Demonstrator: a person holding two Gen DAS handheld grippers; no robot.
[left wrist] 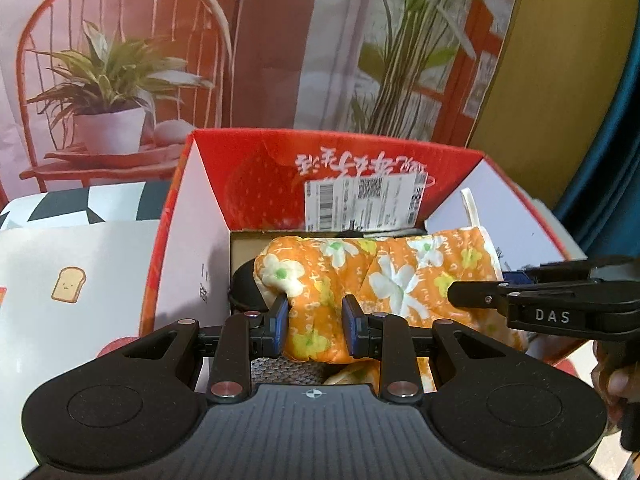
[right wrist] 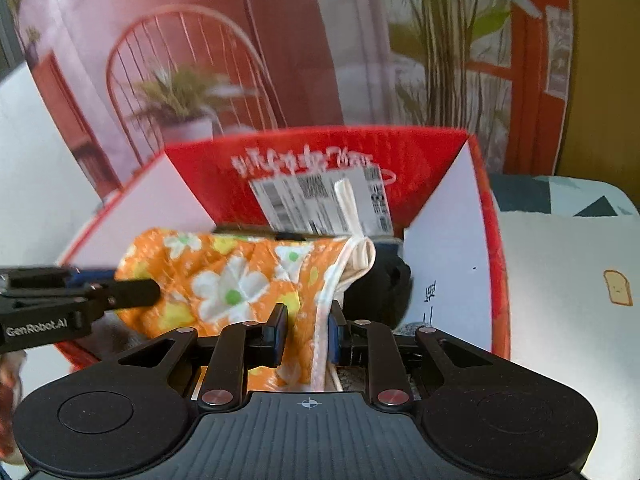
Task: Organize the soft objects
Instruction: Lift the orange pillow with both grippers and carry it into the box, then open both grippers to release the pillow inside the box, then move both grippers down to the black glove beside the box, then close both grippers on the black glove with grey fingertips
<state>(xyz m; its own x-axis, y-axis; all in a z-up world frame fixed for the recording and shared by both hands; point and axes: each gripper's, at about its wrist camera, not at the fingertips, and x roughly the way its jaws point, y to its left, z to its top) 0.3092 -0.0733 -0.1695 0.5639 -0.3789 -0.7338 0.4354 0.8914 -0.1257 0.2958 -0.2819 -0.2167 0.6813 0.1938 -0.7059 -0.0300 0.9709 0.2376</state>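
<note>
Left wrist view: orange floral oven mitt [left wrist: 376,276] is clamped by the left gripper [left wrist: 315,322] at 6 o'clock, held over the open red box [left wrist: 256,168]; right gripper [left wrist: 472,296] is seen at 3 o'clock.

Right wrist view: mitt's white-trimmed edge is pinched by the right gripper [right wrist: 307,330]; left gripper [right wrist: 136,292] at 9 o'clock, a black object [right wrist: 380,284] at 3 o'clock inside the box.
</note>
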